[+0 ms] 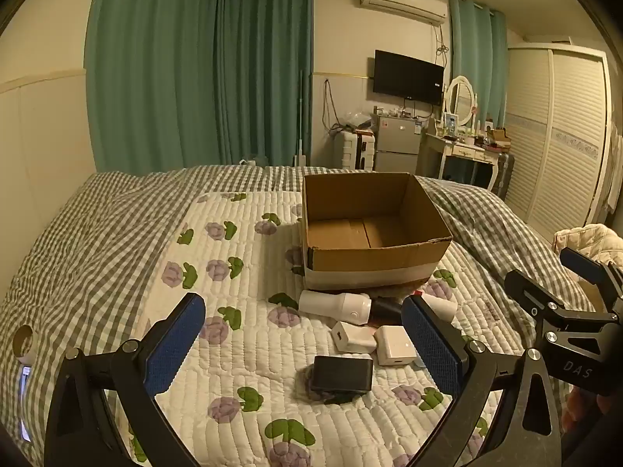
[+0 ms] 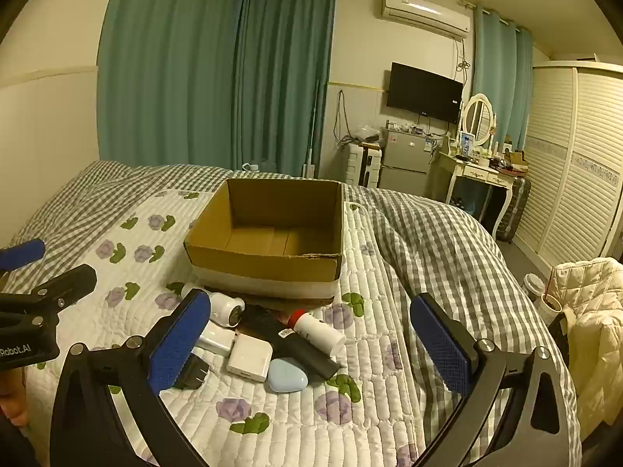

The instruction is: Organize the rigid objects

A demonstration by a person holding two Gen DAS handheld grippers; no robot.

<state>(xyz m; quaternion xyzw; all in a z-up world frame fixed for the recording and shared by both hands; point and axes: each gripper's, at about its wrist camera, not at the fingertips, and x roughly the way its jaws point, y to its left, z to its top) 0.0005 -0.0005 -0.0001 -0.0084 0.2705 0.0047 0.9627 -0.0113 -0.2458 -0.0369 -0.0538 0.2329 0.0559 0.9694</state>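
An open cardboard box stands empty on the quilted bed. In front of it lies a cluster: a white cylinder, two white chargers, a black block, a black tube, a white tube with a red cap and a pale blue case. My left gripper is open above the black block. My right gripper is open above the cluster. Both are empty.
A grey checked duvet is bunched to the right of the box. A cream jacket and jars lie off the bed's right side. A tape roll and a phone sit at the left edge.
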